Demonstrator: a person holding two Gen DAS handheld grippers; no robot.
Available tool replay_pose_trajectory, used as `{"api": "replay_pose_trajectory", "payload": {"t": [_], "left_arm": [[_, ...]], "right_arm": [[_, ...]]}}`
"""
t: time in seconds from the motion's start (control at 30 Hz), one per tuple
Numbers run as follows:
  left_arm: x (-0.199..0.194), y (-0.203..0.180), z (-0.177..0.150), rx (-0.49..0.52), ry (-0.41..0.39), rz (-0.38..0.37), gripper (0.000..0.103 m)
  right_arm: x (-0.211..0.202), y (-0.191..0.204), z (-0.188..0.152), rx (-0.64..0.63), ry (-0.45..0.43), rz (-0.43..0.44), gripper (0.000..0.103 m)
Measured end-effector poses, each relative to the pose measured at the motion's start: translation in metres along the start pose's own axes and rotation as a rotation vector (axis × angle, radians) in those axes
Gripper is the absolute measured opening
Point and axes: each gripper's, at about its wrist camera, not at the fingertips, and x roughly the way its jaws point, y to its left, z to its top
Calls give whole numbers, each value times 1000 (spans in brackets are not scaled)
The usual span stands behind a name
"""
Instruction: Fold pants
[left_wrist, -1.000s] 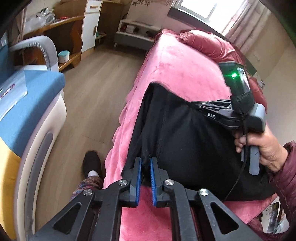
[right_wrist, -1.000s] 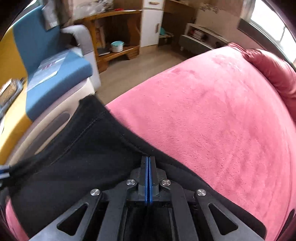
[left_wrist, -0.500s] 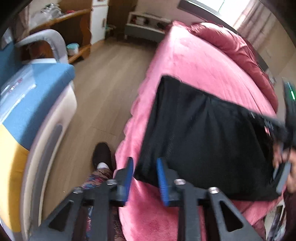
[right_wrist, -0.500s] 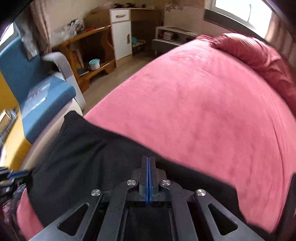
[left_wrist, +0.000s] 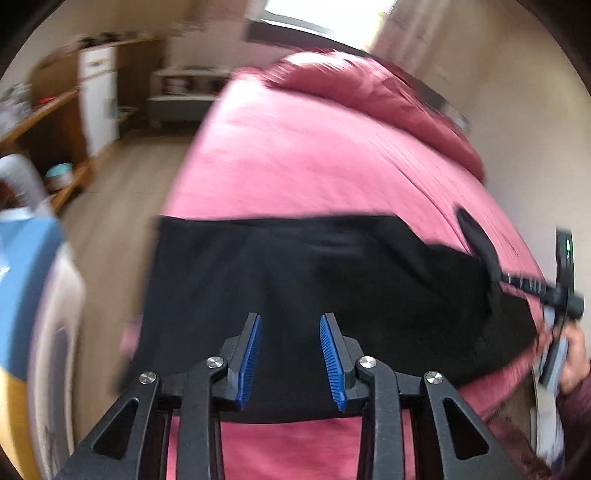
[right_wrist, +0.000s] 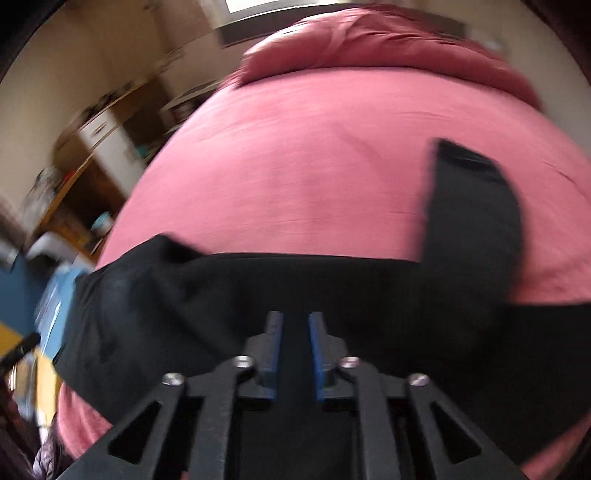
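The left gripper (left_wrist: 290, 354) has just been opening; its jaws stand apart, angled down over the black pants (left_wrist: 295, 280) spread ahead on the pink bedspread (left_wrist: 295, 155), gripping nothing. The right gripper (right_wrist: 294, 350) has likewise just been parting, empty, above the pants (right_wrist: 258, 295), one leg (right_wrist: 472, 206) folded away to its right.

The pants (left_wrist: 295, 266) are a matt black cloth, soft-looking with no sheen at all, lying on a pink bedspread (left_wrist: 314, 155) that reads as fuzzy, velvety fabric. Left gripper (left_wrist: 290, 354) is matt black plastic with shiny metal screw heads, and its pads (left_wrist: 330, 363) are ribbed blue rubbery stuff. Floor (left_wrist: 122, 206) looks like smooth wood-grain laminate.
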Motion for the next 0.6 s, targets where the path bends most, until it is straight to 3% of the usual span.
{"api": "replay_pose_trajectory", "payload": {"t": [0.1, 0.27, 0.43, 0.6], "left_arm": [[26, -35, -1, 57, 65, -87, 33], [47, -73, -6, 138, 123, -136, 33], [67, -89, -8, 184, 160, -139, 33], [79, -90, -11, 170, 172, -128, 34]], "right_arm": [[-14, -32, 10, 63, -26, -31, 34], [-4, -61, 48, 143, -44, -57, 35], [41, -80, 95, 234, -8, -108, 41], [91, -89, 133, 256, 46, -179, 49]]}}
